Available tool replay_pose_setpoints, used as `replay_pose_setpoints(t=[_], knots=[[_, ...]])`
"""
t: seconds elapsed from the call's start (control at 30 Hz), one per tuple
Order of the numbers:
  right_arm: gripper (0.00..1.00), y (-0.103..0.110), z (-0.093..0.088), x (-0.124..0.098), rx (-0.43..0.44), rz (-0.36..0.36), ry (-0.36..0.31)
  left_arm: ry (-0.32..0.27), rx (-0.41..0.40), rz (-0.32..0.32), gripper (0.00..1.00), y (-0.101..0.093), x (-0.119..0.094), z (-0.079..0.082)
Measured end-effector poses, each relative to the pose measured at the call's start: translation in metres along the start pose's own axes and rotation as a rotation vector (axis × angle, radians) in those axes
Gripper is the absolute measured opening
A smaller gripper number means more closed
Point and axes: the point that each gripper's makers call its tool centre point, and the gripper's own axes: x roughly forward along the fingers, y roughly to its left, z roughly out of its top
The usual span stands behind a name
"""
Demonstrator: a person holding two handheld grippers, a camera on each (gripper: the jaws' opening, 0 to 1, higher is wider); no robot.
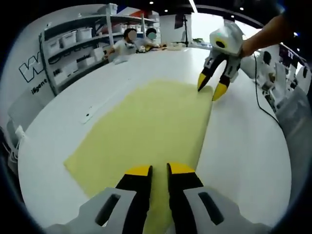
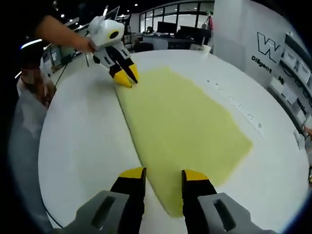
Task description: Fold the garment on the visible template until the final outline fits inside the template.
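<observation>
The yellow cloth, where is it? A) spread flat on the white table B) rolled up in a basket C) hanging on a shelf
A: the yellow cloth lies spread flat on the white table, with the left gripper and right gripper at two of its corners.

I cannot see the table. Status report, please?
Left gripper and right gripper open, at opposite corners of the yellow garment. Garment flat on white table. Nothing in the way.

Garment (image 1: 151, 131) edge under left gripper (image 1: 160, 171)
</observation>
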Motion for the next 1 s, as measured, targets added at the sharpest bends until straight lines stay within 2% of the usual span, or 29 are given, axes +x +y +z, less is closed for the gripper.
replay_pose_setpoints(t=[0.2,0.3,0.43,0.53,0.67,0.7,0.83,0.9,1.0], knots=[[0.23,-0.001,0.026,0.011,0.026,-0.016,-0.045,0.018,0.050,-0.032,0.18,-0.012,0.009,0.002],[0.23,0.007,0.038,0.023,-0.002,-0.002,-0.031,0.032,0.045,-0.050,0.17,-0.017,0.011,-0.003],[0.24,0.020,0.064,0.037,0.010,0.021,-0.070,0.040,0.060,-0.059,0.13,-0.023,0.010,-0.006],[0.24,0.028,0.074,0.047,0.009,0.031,-0.081,0.040,0.063,-0.058,0.12,-0.017,0.011,-0.006],[0.24,0.033,0.073,0.058,0.014,0.040,-0.060,0.047,0.062,-0.072,0.12,-0.019,0.010,-0.010],[0.24,0.039,0.070,0.061,0.015,0.071,-0.053,0.049,0.059,-0.072,0.13,-0.019,0.009,-0.011],[0.23,0.047,0.060,0.062,-0.001,0.092,-0.029,0.045,0.075,-0.048,0.21,-0.013,0.001,-0.013],[0.25,0.051,0.055,0.060,-0.015,0.105,-0.022,0.046,0.069,-0.035,0.23,-0.007,-0.004,-0.016],[0.25,0.044,0.054,0.053,-0.058,0.072,-0.027,0.050,0.056,0.006,0.25,0.005,-0.012,-0.021]])
